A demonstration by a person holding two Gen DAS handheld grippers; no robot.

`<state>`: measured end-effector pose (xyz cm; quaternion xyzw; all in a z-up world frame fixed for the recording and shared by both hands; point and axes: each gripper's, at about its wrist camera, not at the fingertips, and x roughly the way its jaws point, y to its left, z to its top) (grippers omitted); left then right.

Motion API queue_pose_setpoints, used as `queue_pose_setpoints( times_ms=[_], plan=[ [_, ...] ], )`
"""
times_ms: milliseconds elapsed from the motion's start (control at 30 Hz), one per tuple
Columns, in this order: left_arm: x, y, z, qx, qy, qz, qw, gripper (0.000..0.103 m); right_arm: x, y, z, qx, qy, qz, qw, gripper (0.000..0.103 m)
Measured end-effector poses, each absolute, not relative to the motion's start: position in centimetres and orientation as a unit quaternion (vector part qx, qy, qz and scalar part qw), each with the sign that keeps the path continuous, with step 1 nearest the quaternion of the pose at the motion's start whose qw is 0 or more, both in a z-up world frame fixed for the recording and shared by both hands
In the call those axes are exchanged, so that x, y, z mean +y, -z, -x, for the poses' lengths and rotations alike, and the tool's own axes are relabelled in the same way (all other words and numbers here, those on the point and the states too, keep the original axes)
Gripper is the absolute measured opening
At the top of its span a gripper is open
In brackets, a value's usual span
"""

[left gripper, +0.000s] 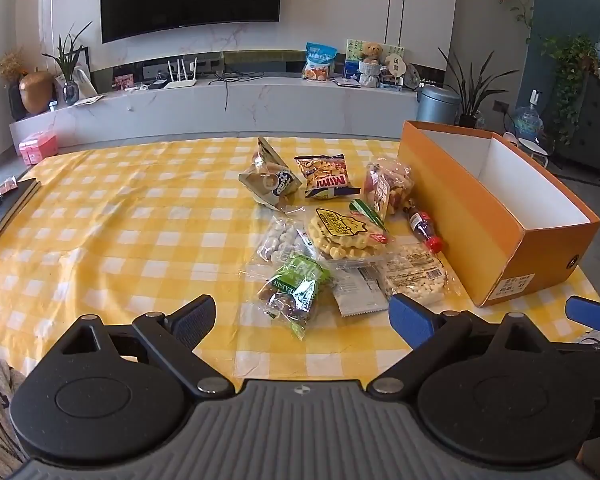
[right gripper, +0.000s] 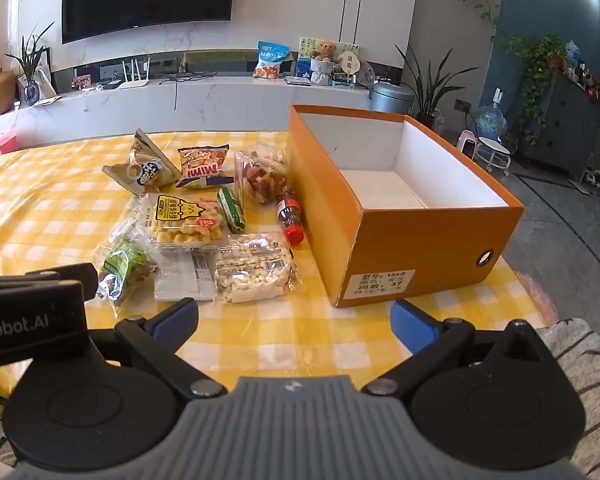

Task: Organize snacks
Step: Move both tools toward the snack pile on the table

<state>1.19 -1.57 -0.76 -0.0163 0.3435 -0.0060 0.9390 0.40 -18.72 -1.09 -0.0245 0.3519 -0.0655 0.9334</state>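
Several snack packs [right gripper: 188, 216] crowd beside empty orange box [right gripper: 420, 248].

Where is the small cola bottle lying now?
In both views the cola bottle lies on the yellow checked cloth, beside the orange box, its red cap toward the camera.

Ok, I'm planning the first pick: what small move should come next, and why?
Probably ease the right gripper, open and empty, toward the white-candy bag. It is the nearest snack and lies beside the empty orange box.
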Motion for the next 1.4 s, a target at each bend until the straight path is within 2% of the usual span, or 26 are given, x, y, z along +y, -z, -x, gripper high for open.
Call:
queue_pose_setpoints(
  times_ms=[1400],
  plan=[
    [-0.92,1.1,-1.16,0.342,0.004,0.025,0.939,0.103,-18.91,1.23,-0.17,0.347,0.066,0.032,0.935,0.1]
  ],
)
